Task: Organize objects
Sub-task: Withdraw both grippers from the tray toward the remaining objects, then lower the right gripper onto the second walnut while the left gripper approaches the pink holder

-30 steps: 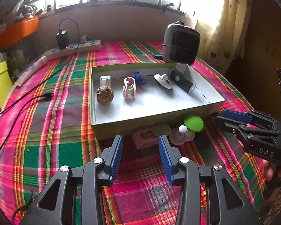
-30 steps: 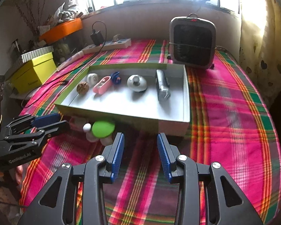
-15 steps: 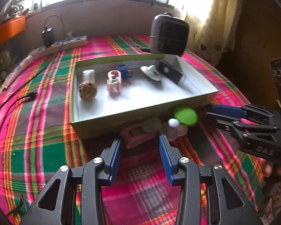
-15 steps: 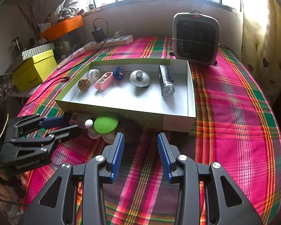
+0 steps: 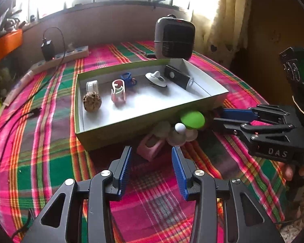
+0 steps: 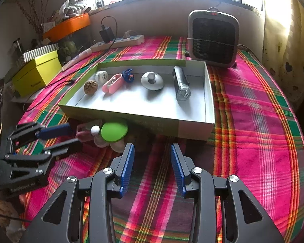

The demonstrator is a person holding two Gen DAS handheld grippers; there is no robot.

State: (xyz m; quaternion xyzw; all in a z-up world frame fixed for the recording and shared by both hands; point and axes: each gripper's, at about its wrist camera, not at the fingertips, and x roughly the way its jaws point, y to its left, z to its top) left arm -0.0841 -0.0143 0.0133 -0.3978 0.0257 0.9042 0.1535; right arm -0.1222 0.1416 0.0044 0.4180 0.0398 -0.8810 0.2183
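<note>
A shallow green box (image 5: 119, 124) (image 6: 209, 93) holds a brown ball (image 5: 92, 101), a white jar (image 5: 92, 86), a pink clip (image 5: 118, 92), a blue item (image 5: 128, 79), a white knob lid (image 5: 157, 79) and a black torch (image 5: 178, 77). In front of the box lie a pink holder (image 5: 151, 144), a green disc (image 5: 192, 119) (image 6: 114, 130) and white round pieces (image 5: 180, 131). My left gripper (image 5: 151, 170) is open just short of the pink holder. My right gripper (image 6: 152, 166) is open and empty, right of the green disc.
A grey fan heater (image 6: 213, 40) stands behind the box. A power strip with a charger (image 5: 58, 55) and black cables (image 5: 14, 119) lie at the far left. A yellow box (image 6: 37, 71) sits off the table's left edge. The plaid cloth (image 6: 253, 121) covers the table.
Both grippers have moved closer to the objects in front of the box. The left gripper has swung right, toward the pink holder. Both stay open.
</note>
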